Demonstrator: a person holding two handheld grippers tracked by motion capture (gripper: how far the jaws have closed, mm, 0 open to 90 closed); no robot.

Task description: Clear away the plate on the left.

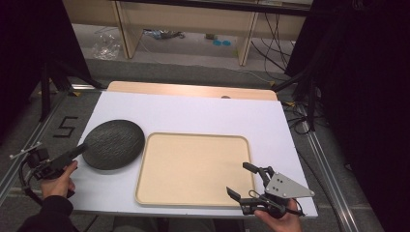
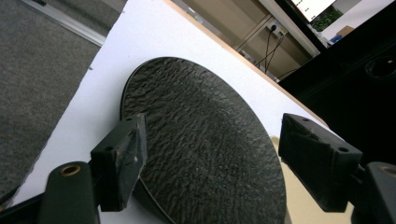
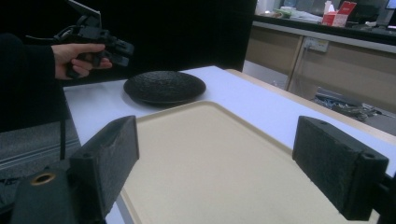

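- White table top carries a black plate on its left part, just beside a beige tray at the middle.
- Plate lies flat, its right rim close to the tray's left edge.
- Left gripper sits at the plate's near-left rim, jaws spread wide to either side of it, not gripping.
- Right gripper hovers over the tray's near-right corner, jaws wide apart and holding nothing.

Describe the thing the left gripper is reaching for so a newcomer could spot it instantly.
On the white table, look left of the beige tray. There lies a round plate, with the left gripper at its rim. It alone is dark, with a rippled surface.
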